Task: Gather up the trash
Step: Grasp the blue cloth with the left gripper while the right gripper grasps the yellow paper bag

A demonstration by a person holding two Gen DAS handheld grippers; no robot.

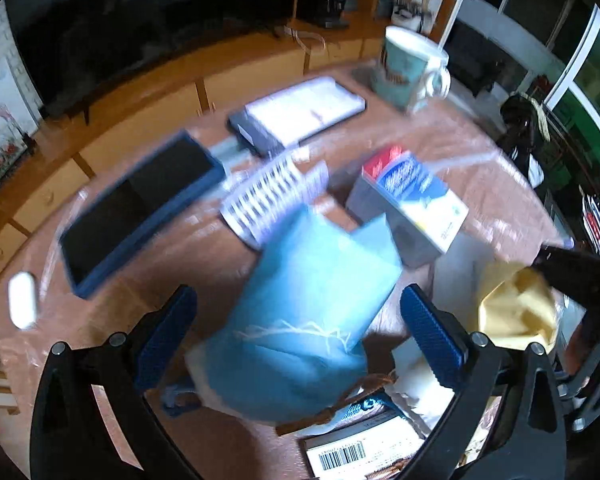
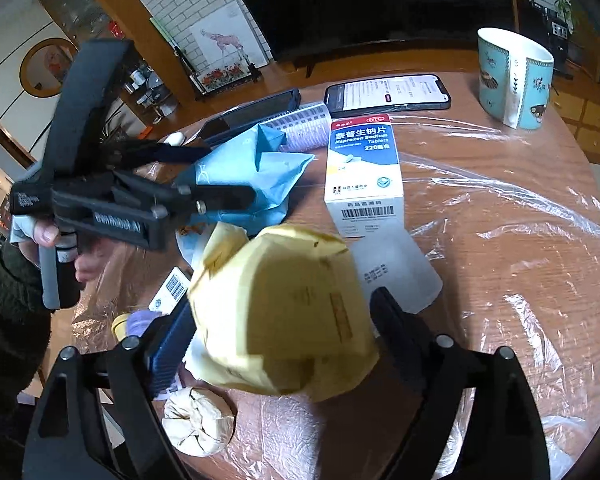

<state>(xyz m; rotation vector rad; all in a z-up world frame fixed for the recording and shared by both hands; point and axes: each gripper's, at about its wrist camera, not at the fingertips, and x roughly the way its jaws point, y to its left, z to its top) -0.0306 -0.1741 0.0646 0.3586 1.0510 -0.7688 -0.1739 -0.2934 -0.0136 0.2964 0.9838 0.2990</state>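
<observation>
The right hand-held gripper (image 2: 278, 334) has a crumpled yellow wrapper (image 2: 280, 312) between its jaws; the left blue pad (image 2: 172, 344) meets the paper's edge, while contact on the right pad is hidden, so a firm hold cannot be confirmed. The left hand-held gripper (image 1: 296, 332) stands wide around a blue bag (image 1: 300, 300), the pads clear of it on both sides; that view is blurred and finer detail is not legible. Both items sit over the near part of the round worktop (image 2: 520, 280), which is covered in loose clear plastic film (image 2: 500, 208). Recommended practice for the step in hand: close squarely on the bulk of the wrapper, not on a loose fold, and lift straight up so the film is not dragged along. Hazards near by: an upright medicine box (image 2: 364, 168) just beyond the wrapper, liable to topple if brushed, and a white crumpled wad (image 2: 199, 420) near the worktop edge below the left jaw. A phone (image 2: 388, 94) and a mug (image 2: 514, 76) stand well apart at the far side. Open room lies to the right over bare film; the two grippers are close together on the left, so clearance there is tight.
</observation>
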